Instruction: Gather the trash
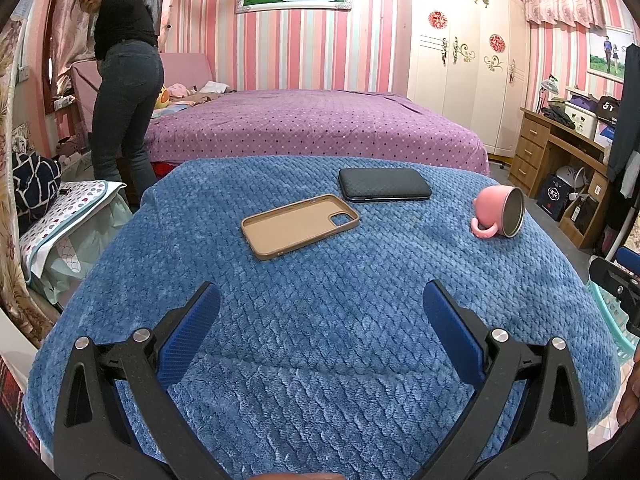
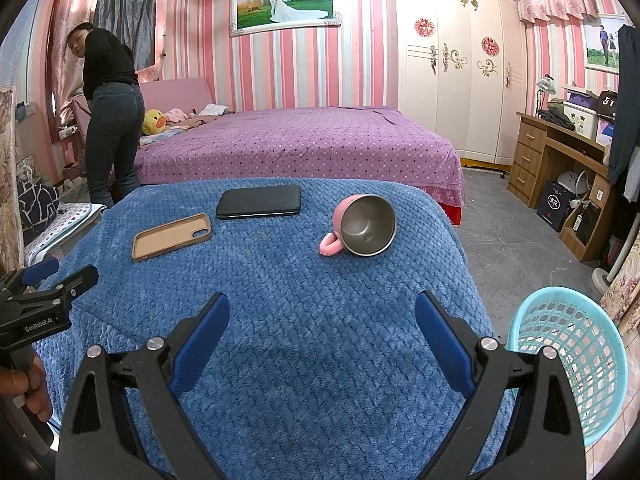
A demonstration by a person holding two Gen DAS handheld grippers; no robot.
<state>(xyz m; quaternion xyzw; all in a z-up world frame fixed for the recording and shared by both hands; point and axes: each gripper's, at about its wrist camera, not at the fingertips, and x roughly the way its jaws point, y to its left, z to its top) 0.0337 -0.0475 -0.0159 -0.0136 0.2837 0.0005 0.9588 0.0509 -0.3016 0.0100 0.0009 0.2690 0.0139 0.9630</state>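
Both tools hover above a bench draped in a blue quilted fleece blanket (image 1: pixel 320 320). The left hand-held gripper (image 1: pixel 320 308) and the right hand-held gripper (image 2: pixel 322 312) are both spread wide, grasping nothing. On the blanket lie a tan empty phone case (image 1: pixel 298 226), a black rectangular wallet-like case (image 1: pixel 384 184) and a tipped pink metal-lined mug (image 2: pixel 362 230). A turquoise plastic lattice basket (image 2: pixel 576 364) sits right of the bench, partly cut off behind the right tool; its bottom is hidden.
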